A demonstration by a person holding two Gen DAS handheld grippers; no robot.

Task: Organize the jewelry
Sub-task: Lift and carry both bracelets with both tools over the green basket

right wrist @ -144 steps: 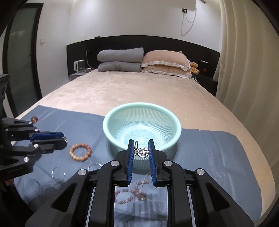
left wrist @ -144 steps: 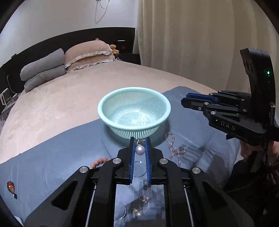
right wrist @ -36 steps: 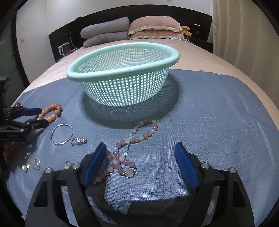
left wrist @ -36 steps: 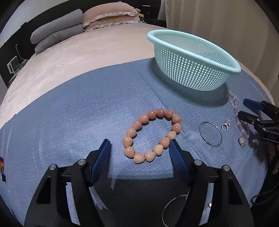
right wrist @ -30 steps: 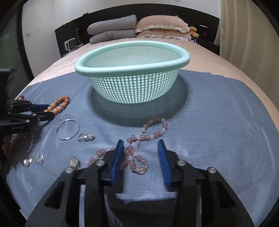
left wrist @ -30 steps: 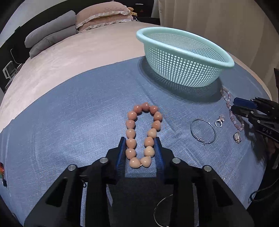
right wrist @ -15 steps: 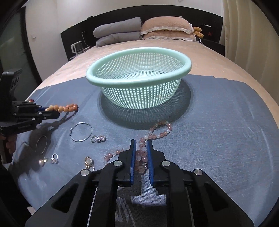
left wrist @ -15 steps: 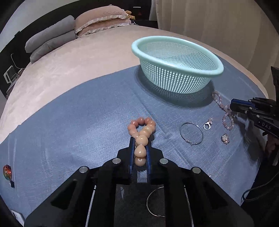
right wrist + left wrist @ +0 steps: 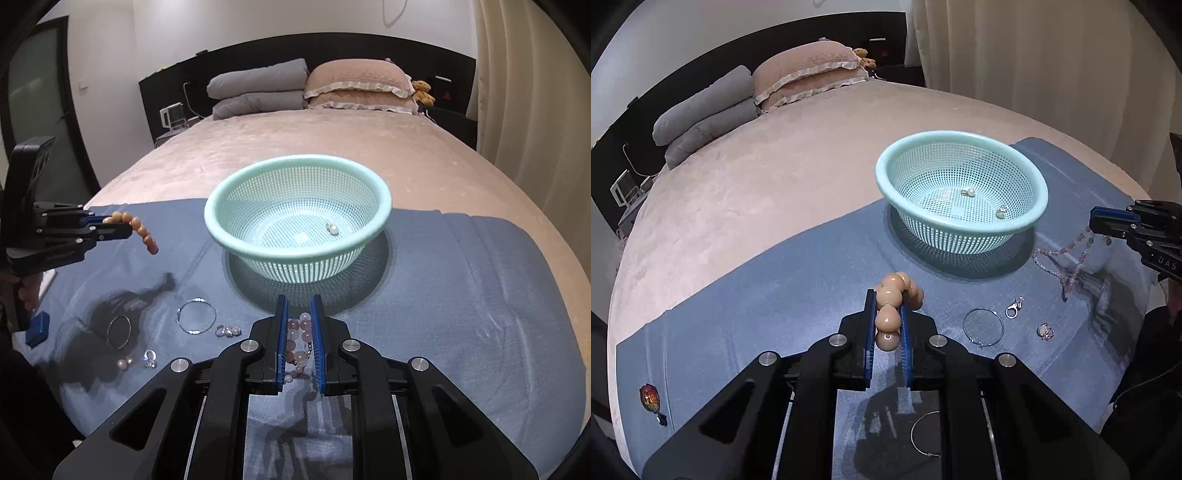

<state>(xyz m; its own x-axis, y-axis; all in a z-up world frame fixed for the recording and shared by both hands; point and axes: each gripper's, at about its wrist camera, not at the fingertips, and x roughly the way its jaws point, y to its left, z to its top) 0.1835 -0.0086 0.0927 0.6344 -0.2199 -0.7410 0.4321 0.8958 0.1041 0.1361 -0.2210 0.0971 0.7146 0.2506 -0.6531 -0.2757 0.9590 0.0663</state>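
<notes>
A mint mesh basket point(image 9: 1030, 221) point(image 9: 384, 218) stands on a blue cloth point(image 9: 798, 280) on the bed, with small earrings point(image 9: 967, 192) inside. My left gripper point(image 9: 888, 306) point(image 9: 127, 230) is shut on an orange bead bracelet point(image 9: 888, 319) point(image 9: 142, 230) and holds it above the cloth, left of the basket. My right gripper point(image 9: 299, 306) point(image 9: 1095, 221) is shut on a pink bead necklace point(image 9: 299, 339) point(image 9: 1067, 262), lifted just in front of the basket; its strands hang down.
Silver hoops point(image 9: 195, 315) point(image 9: 119, 331), rings point(image 9: 228, 331), a small pendant point(image 9: 1044, 330) and pearl earrings point(image 9: 123, 363) lie on the cloth left of my right gripper. A small blue box point(image 9: 38, 328) lies at the cloth's left edge. Pillows point(image 9: 354, 85) lie at the headboard.
Both grippers closed on their bead strings and rose from the cloth. The bracelet and the necklace now hang in the air, higher than half a second ago.
</notes>
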